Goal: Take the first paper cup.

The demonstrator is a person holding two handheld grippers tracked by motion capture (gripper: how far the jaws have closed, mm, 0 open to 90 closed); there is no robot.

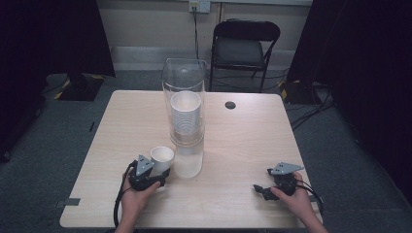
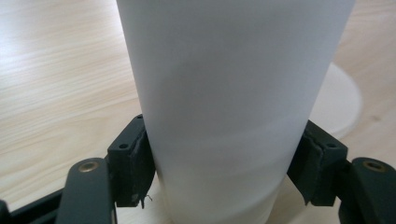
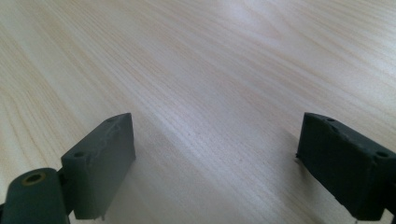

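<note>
Lower left of the high view, the left gripper (image 1: 158,170) had its jaws clasping a white cup (image 1: 161,158); the right gripper (image 1: 262,188) sat released, lower right.

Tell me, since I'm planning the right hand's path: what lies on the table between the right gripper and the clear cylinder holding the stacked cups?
Bare wood. In the high view, nothing sits on the table between the right gripper and the clear cylinder.
</note>
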